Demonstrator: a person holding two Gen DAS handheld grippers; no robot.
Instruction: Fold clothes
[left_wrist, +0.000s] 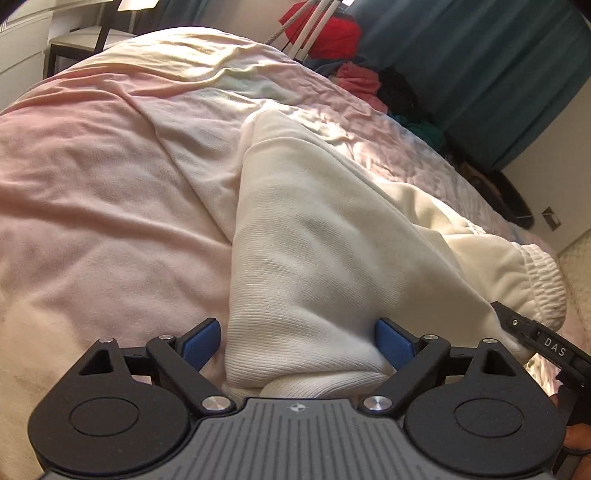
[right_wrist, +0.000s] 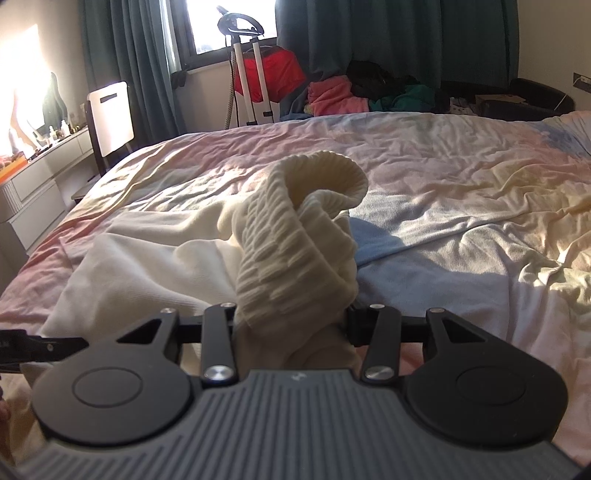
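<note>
A pair of cream sweatpants (left_wrist: 325, 236) is being held up off the bed (left_wrist: 92, 221) by both grippers. In the lower centre of the left wrist view, the left gripper (left_wrist: 297, 341) is being kept wide, its blue pads (left_wrist: 201, 341) standing on either side of a hanging fold of the ribbed fabric; whether the cloth is actually pinched cannot be told. In the lower centre of the right wrist view, the right gripper (right_wrist: 291, 317) is being closed on the gathered elastic waistband (right_wrist: 295, 236), which is bunching and curling above its fingers.

The rest of the garment is lying slack across the pink and blue bedsheet, toward the left of the right view. For a clean fold, by judgement, the two held points are best kept level and drawn apart until the fabric is hanging flat, with the bunched waistband being spread before anything is laid down.

No containers are being shown; loose clothes (right_wrist: 343, 96) are piled at the upper centre beyond the bed.
</note>
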